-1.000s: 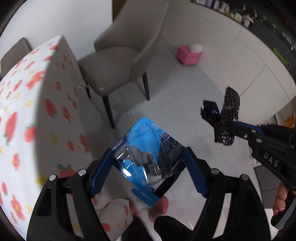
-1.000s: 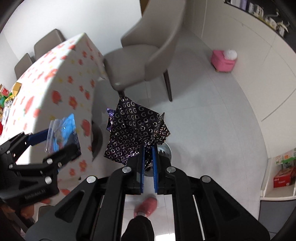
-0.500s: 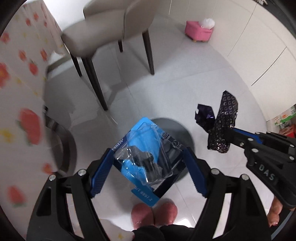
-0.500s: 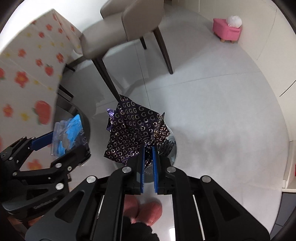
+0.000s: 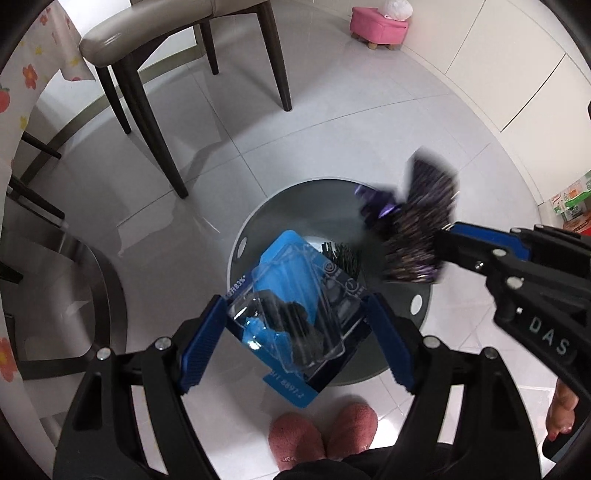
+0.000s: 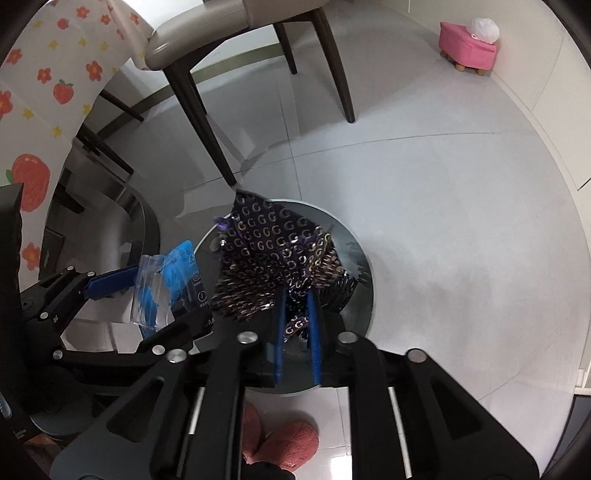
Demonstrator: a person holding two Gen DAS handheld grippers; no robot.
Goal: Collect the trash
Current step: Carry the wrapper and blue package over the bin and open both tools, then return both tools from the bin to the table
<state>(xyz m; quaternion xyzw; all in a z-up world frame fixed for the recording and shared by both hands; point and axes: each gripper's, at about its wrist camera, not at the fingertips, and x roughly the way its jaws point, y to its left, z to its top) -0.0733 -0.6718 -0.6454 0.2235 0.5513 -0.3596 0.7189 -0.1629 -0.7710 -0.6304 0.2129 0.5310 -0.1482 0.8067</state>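
A round grey trash bin (image 5: 242,242) (image 6: 366,266) stands on the floor below both grippers. My left gripper (image 5: 295,300) (image 6: 167,292) is shut on a blue-and-clear blister pack (image 5: 286,284) (image 6: 179,271), held just above the bin's near side. My right gripper (image 6: 296,295) (image 5: 445,236) hangs over the bin with its jaws opening. A dark crumpled wrapper with a G pattern (image 6: 266,243) (image 5: 417,229) is still between them, blurred with motion, and a gap shows between the blue pads. A dark ridged piece (image 5: 341,254) lies inside the bin.
Beyond the bin stands a beige chair on dark legs (image 5: 162,147). The table with the flower-print cloth (image 5: 26,74) and its metal base (image 5: 99,295) are on the left. A pink stool (image 5: 376,22) sits far off. The person's pink slippers (image 5: 321,435) touch the bin's near edge.
Both grippers have come down from table height to just over the bin. The right jaws have parted and the wrapper is loosening. The left grip on the blister pack is unchanged.
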